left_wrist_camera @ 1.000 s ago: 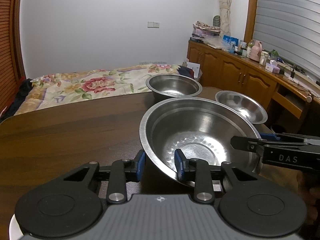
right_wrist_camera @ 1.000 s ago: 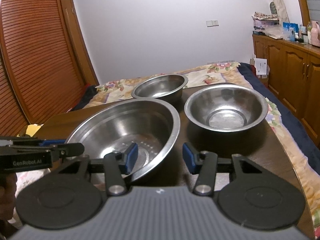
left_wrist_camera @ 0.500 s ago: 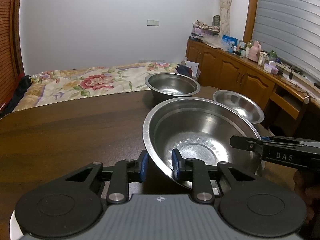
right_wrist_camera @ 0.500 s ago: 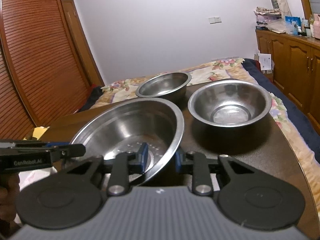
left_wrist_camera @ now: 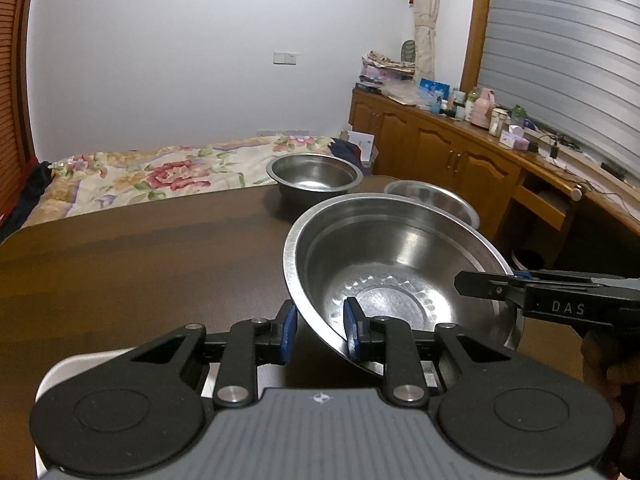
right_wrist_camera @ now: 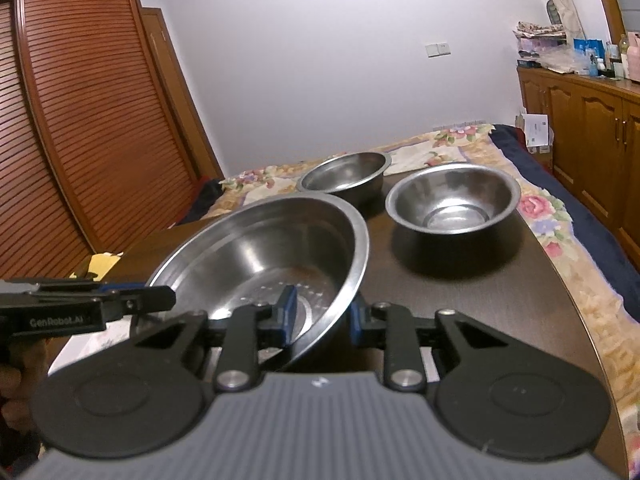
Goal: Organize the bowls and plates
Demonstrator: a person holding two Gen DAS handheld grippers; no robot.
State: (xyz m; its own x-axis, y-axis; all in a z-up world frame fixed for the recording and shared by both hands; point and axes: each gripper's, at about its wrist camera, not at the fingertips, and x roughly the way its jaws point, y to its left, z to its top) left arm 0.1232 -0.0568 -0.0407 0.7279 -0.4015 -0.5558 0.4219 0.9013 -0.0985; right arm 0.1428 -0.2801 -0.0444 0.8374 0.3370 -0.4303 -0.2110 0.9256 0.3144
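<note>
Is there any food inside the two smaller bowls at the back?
No, the right wrist view looks into both smaller bowls and shows only bare shiny metal.

Dark wood table, rounded corners. Resting on it: two steel bowls, the deeper bowl ahead of right gripper at far edge, the second bowl ahead-right of it, near right edge. Bowls close together, not touching.
</note>
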